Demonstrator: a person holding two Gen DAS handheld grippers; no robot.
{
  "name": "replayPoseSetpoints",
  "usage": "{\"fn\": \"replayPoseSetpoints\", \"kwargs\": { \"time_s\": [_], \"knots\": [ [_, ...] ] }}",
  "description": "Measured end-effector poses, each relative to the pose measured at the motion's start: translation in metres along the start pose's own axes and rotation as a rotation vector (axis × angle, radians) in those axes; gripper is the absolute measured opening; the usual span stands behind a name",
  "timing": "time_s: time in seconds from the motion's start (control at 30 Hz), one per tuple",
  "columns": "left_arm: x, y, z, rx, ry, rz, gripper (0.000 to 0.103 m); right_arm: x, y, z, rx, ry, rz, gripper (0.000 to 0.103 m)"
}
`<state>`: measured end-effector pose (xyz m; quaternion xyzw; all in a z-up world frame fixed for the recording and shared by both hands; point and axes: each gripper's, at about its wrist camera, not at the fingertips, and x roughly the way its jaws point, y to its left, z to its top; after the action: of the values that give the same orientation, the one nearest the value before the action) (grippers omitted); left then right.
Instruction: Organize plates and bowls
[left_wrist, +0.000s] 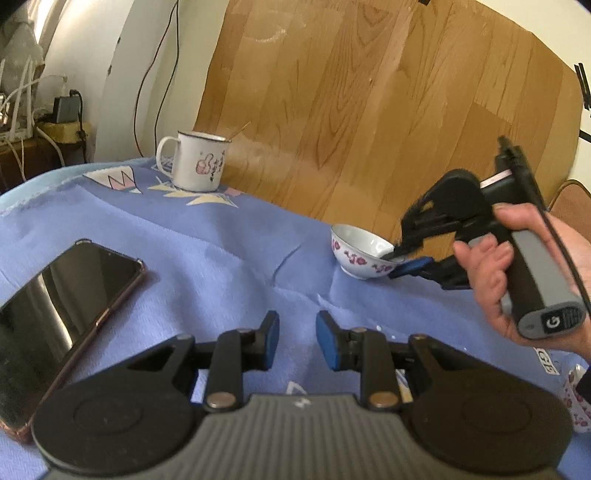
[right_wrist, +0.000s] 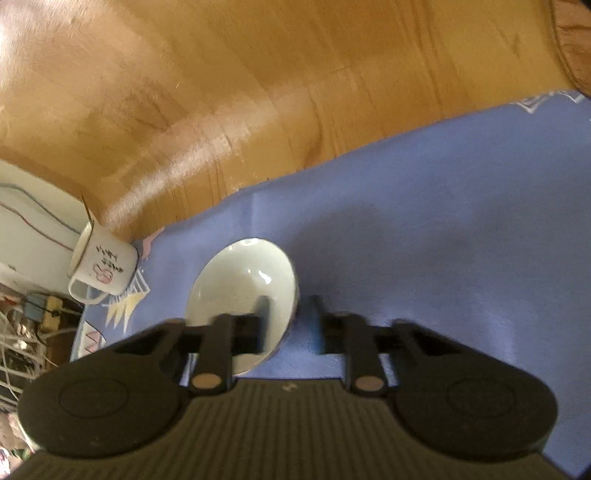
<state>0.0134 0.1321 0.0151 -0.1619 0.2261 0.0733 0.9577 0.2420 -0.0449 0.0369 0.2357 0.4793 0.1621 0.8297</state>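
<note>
Nearest in the left wrist view, left gripper (left_wrist: 296, 339) hangs parted, holding nothing, over blue cloth (left_wrist: 221, 258); phone (left_wrist: 55, 314) left, thumbs-up mug (left_wrist: 197, 160) behind. Right wrist view: right gripper (right_wrist: 290, 319) straddles the floral bowl (right_wrist: 242, 295) rim, fingers apart, one inside.

Soft daylight fills both views, brightest at the upper left. The wood-grain wall panel (right_wrist: 229, 110) carries a pale sheen, and the right wrist view is smeared with motion blur (the left is sharper). The glossy black phone (left_wrist: 55, 314) mirrors the room. Fisheye bending curves the edges.
</note>
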Motion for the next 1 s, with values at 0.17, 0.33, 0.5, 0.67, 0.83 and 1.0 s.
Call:
{"fn": "replayPoseSetpoints", "kwargs": {
  "time_s": [0.17,0.33,0.5,0.67,0.83,1.0],
  "knots": [
    [-0.001,0.006,0.002,-0.04,-0.011,0.003,0.024,-0.016,0.002,-0.01,-0.088,0.012,-0.002,0.007],
    [-0.002,0.011,0.003,-0.063,-0.009,-0.012,0.028,-0.051,-0.01,-0.036,-0.176,0.065,0.02,0.007],
    [-0.021,0.015,0.003,-0.12,0.053,-0.151,0.038,-0.088,-0.032,-0.068,-0.234,0.11,0.033,0.007],
    [-0.051,-0.008,0.005,-0.075,0.117,-0.174,0.041,-0.114,-0.048,-0.096,-0.282,0.166,0.074,0.007],
    [-0.042,-0.019,0.0,-0.084,0.295,-0.185,0.038,-0.13,-0.059,-0.113,-0.278,0.206,0.124,0.008],
    [-0.031,-0.023,-0.012,-0.098,0.373,-0.206,0.009,-0.13,-0.06,-0.121,-0.296,0.212,0.127,0.01]
  ]
}}
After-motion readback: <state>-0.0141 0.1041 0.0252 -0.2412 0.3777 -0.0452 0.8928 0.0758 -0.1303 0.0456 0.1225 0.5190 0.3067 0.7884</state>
